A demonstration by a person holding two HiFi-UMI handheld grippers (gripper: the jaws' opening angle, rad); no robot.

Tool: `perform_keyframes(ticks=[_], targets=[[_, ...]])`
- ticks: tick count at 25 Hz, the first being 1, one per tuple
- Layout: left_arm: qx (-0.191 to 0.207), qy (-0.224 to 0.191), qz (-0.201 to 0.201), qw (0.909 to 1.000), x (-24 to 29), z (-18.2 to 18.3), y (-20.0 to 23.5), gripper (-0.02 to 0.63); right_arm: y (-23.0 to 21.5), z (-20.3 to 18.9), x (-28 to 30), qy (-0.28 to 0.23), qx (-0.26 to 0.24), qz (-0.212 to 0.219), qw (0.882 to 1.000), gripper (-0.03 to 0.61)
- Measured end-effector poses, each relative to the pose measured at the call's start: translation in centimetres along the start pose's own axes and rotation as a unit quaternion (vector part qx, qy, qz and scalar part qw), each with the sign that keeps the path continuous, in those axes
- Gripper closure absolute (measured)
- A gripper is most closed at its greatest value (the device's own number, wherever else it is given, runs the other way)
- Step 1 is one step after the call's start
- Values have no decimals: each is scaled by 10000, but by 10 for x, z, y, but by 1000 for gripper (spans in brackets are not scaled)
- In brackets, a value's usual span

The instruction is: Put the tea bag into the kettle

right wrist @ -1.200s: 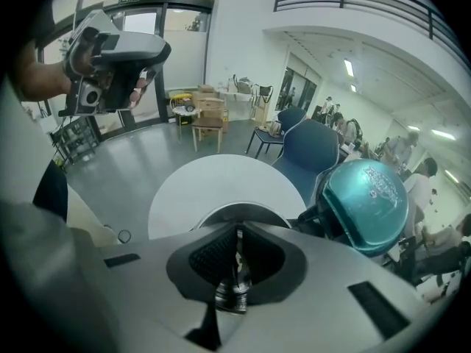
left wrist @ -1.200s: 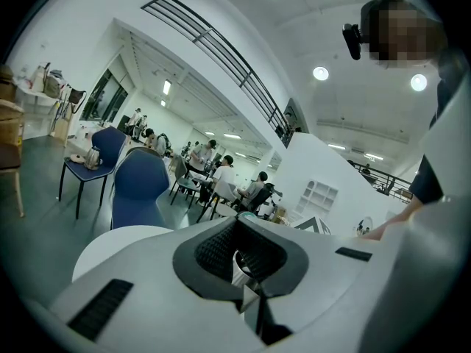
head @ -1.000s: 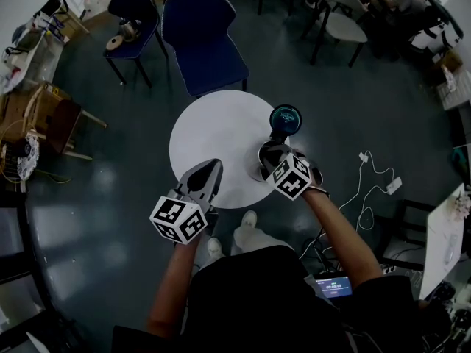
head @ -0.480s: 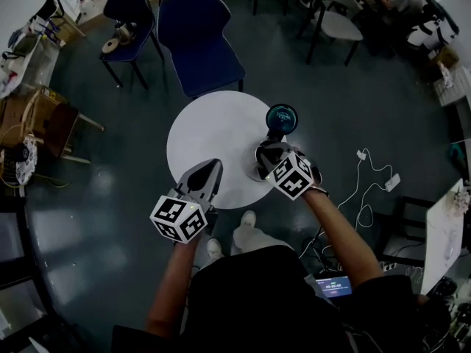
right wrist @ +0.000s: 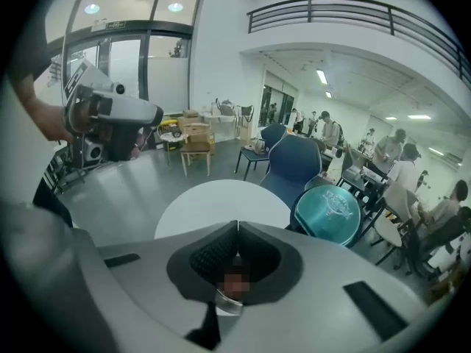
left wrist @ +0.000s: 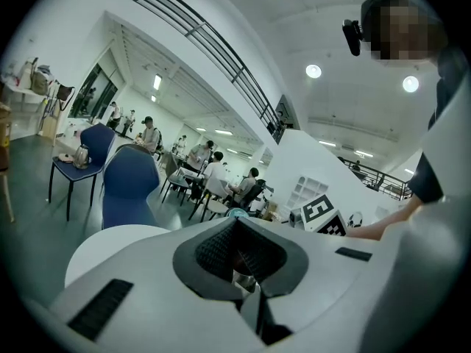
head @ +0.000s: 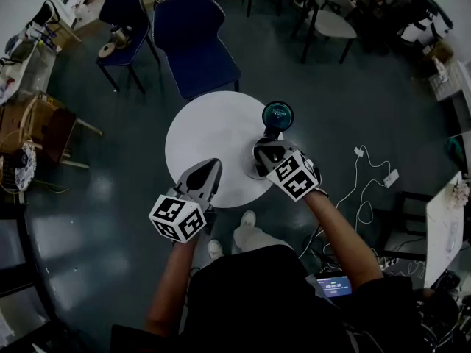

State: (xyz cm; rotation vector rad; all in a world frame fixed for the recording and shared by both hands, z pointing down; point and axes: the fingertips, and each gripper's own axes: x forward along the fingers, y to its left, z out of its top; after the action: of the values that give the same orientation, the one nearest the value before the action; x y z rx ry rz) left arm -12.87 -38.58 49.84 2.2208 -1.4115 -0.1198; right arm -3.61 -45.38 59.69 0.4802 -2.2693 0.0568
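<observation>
1. On the round table, at its far right edge: kettle.
2. Behind the table: chair.
3. Over the near edge: left gripper; just before the kettle: right gripper.

Both arms are out front, the left forearm and the right forearm reaching forward and down. The left gripper points ahead and slightly right, jaws pressed together at the tips. The right gripper sits ahead of it and to its right, angled leftward, jaws likewise closed tip to tip.
</observation>
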Motion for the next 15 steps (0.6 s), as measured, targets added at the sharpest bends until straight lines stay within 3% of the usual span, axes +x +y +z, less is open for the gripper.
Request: perform_keyframes(ticks=[15], targets=[[292,-48,-296,9991,-21,14,-30,598,23,55,-66,-1184,425,-364,9914,560]])
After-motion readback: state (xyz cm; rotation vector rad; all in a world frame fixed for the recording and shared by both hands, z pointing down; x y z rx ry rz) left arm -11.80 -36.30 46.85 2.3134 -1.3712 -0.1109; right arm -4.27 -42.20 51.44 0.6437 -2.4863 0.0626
